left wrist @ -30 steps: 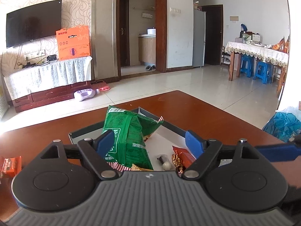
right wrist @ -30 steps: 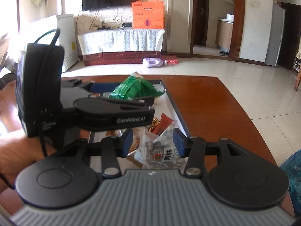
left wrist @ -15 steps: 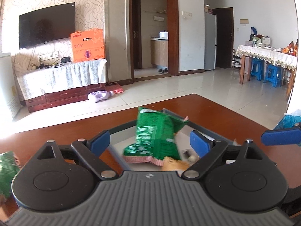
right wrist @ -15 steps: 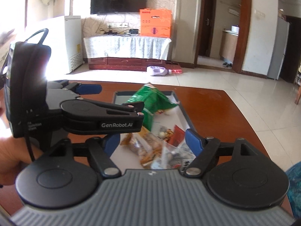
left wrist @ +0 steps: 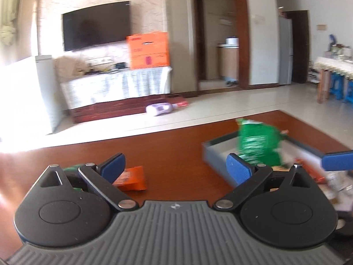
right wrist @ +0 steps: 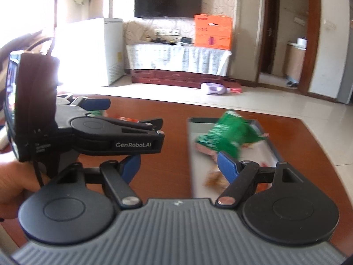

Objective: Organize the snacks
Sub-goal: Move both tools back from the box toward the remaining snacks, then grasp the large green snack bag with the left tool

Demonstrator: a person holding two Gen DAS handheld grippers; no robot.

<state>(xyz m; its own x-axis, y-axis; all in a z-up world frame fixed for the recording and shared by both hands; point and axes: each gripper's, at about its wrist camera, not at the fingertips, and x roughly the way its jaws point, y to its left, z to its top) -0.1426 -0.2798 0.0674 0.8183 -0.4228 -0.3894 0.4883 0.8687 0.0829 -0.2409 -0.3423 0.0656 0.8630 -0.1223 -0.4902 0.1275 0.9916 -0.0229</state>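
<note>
The left gripper point(left wrist: 175, 165) has just been opening; its jaws stand wide over bare table point(left wrist: 172, 145), holding nothing. The right gripper point(right wrist: 178, 165) is also wide and empty. The green bag point(right wrist: 227, 135) lies in the tray point(right wrist: 190, 154) toward the table's right side; an orange packet point(left wrist: 132, 178) lies beside the left gripper's left finger.

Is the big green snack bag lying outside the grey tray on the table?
No, the green snack bag sits inside the grey tray, leaning over its other snacks.
</note>
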